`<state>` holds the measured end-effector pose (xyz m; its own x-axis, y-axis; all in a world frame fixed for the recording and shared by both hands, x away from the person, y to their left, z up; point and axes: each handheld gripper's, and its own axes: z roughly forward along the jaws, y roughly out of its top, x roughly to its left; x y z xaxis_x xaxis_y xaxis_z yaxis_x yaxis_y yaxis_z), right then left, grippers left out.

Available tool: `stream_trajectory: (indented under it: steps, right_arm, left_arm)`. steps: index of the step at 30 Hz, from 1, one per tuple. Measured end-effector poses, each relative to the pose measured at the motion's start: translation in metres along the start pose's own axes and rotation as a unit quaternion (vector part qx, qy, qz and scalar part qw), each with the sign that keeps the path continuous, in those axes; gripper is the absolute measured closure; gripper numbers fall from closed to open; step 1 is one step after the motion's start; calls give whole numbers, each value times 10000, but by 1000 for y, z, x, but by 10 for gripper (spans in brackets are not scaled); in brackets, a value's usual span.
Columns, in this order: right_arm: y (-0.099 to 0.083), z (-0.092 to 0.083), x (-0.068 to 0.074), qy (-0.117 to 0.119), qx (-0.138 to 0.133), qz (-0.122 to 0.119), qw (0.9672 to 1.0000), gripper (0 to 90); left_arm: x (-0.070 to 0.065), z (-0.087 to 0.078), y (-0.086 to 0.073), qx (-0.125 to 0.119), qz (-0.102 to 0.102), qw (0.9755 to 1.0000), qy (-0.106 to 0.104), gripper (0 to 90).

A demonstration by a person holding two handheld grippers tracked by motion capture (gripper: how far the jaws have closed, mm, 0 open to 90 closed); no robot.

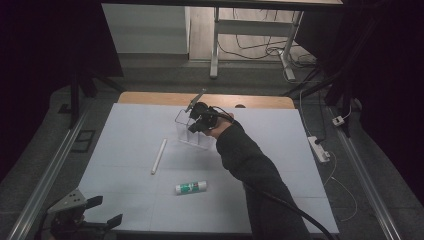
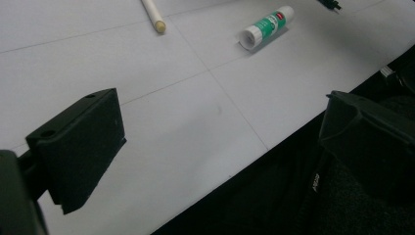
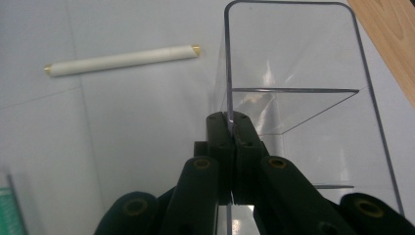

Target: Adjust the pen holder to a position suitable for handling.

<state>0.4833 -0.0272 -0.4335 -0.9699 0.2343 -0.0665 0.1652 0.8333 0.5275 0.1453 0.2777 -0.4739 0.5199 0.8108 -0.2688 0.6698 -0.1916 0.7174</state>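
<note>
- Resting at the near left corner of the table, the left gripper sits with its jaws spread wide and nothing between them; in its own view the two black jaws stand far apart over bare white surface and the table's edge.
- Lying a little farther in, near the middle of the table, a glue stick with a green label is on its side. It looks light, rigid and round, so I judge it would roll if nudged; a grip across the barrel at mid-length seems safest.
- Beyond it, a slim white stick lies flat, well apart from the glue stick. It looks light and thin, possibly brittle like chalk or rolled paper; I cannot tell which. A gentle pinch near its middle would suit it.
- Farthest off, the clear plastic box stands upright near the table's far edge, with a clear divider inside. The right gripper has its jaws pressed together on the box's thin side wall at the rim.
- The box looks stiff, light, smooth and slippery, so I judge a one-wall pinch could let it swing or slip; a firm, low, level hold should help.
</note>
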Motion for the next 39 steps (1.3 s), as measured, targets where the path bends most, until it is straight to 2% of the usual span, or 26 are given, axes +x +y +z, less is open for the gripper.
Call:
stream_trajectory:
  steps: [3,6,7,8,12,14,17,25,36,39]
  right_arm:
    - [-2,-6,3,66,7,-93,9999,887]
    - [-8,-16,10,134,1,-287,9995,887]
    - [-10,-17,13,162,-77,-302,9994,887]
    - [-11,-21,13,205,3,-376,9991,887]
    - [-16,-29,19,311,-2,-461,9985,887]
    - [-22,-34,25,390,-4,-612,9974,887]
    - [-27,-38,32,469,69,-708,9964,887]
    - [-41,-42,48,703,19,-1003,9925,887]
    - [-54,-41,60,745,92,-975,9924,886]
    - [-58,-38,64,853,66,-970,9916,887]
  left_arm:
    - [0,0,0,0,3,10000,8,28]
    - [0,0,0,-8,-13,10000,5,28]
    - [0,0,0,-8,-21,10000,2,28]
    - [0,0,0,-4,-27,10000,2,28]
    - [0,0,0,1,-46,10000,9,28]
    - [1,0,0,2,-50,10000,7,28]
    - [1,0,0,4,-40,10000,13,29]
    - [1,0,1,12,-56,10000,10,30]
    - [1,1,1,10,-63,10000,14,30]
    - [1,1,1,10,-67,10000,13,31]
